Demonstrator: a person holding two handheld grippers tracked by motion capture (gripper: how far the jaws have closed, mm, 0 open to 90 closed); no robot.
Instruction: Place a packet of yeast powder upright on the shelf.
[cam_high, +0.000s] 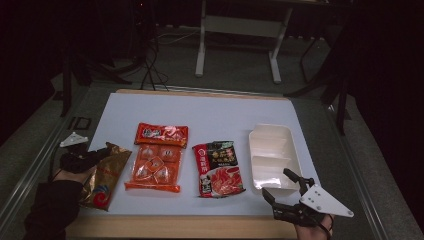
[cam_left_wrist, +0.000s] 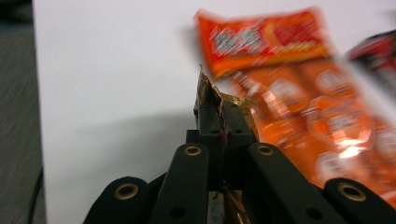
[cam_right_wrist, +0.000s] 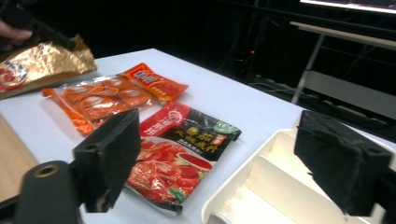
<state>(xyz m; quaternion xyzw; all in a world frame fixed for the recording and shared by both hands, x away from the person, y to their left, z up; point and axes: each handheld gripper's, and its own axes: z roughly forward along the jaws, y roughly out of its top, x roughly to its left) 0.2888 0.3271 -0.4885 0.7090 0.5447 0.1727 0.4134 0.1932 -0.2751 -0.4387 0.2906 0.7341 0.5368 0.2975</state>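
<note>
Clenched on the top edge of the gold packet (cam_high: 104, 176), my left tongs (cam_high: 98, 154) sit at about nine o'clock on the table (cam_high: 210, 107), at its left border. Seen in the left gripper view, both black jaws are pressed together on the crinkled gold foil (cam_left_wrist: 208, 93), which sticks up just past the tips of my left tongs (cam_left_wrist: 219, 109). Most of that packet hangs over the white surface's left edge, its red-and-blue swirl end pointing toward seven o'clock. From the right gripper view the foil (cam_right_wrist: 44, 63) looks lifted at the pinched end, though I cannot tell how much of it touches the table.

Just beside it, toward the centre, lies the orange multi-pack (cam_high: 156, 157), flat, its red header toward twelve o'clock. Next comes the red-and-black sauce pouch (cam_high: 219, 168), near six o'clock of the centre, also flat and close to the orange one without overlapping it.

Further right, at about four o'clock, is the white divided tray (cam_high: 287, 137), its compartments holding nothing.

My right tongs (cam_high: 282, 186) hover at five o'clock, by the tray's near corner, released: the jaws stand wide apart with nothing between them. Through the right gripper view the two pads frame the sauce pouch (cam_right_wrist: 182, 154) and the tray's rim (cam_right_wrist: 243, 186).
</note>
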